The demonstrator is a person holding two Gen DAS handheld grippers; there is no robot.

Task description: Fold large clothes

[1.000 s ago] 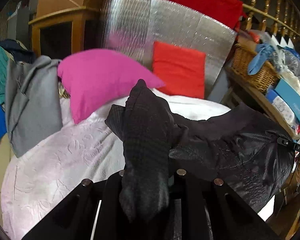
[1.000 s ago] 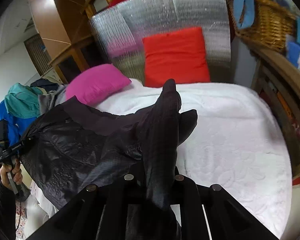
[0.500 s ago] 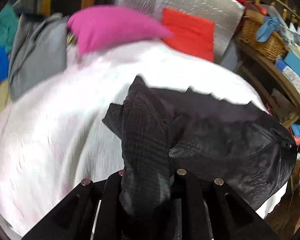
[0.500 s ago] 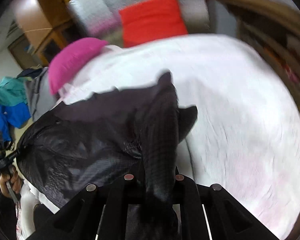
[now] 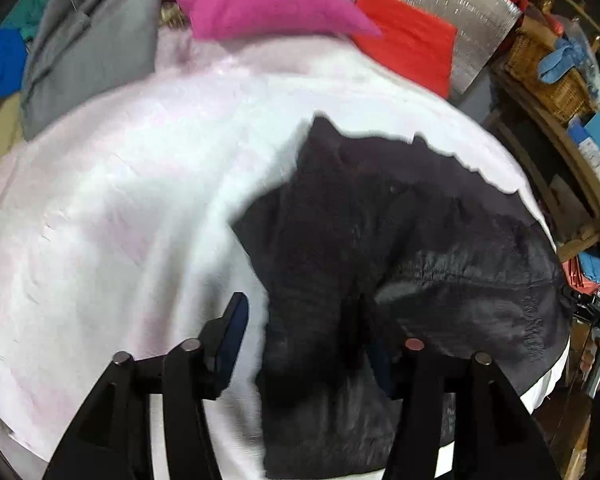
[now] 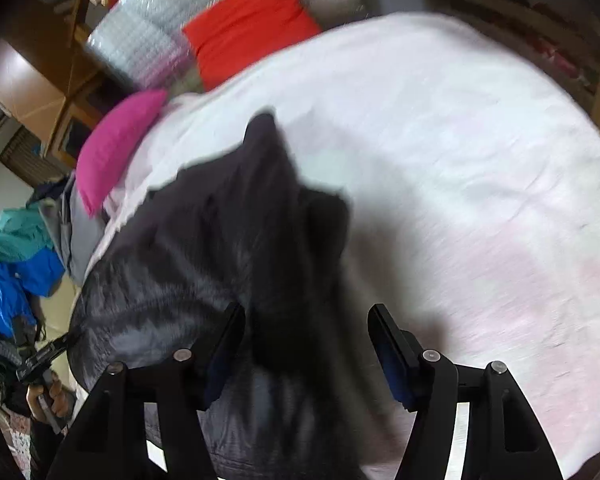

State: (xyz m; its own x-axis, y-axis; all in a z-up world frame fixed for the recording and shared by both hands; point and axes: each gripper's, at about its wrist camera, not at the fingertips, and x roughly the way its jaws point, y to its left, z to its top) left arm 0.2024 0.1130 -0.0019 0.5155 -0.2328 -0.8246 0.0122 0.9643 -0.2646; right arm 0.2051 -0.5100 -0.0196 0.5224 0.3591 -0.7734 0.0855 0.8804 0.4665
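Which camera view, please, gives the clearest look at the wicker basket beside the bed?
The left wrist view shows it best: the wicker basket sits on a wooden shelf at upper right, a blue cloth draped in it. In the right wrist view that side of the room is dark and blurred, and no basket can be made out.

Both wrist views downward, sharing bed (image 5: 112, 200)
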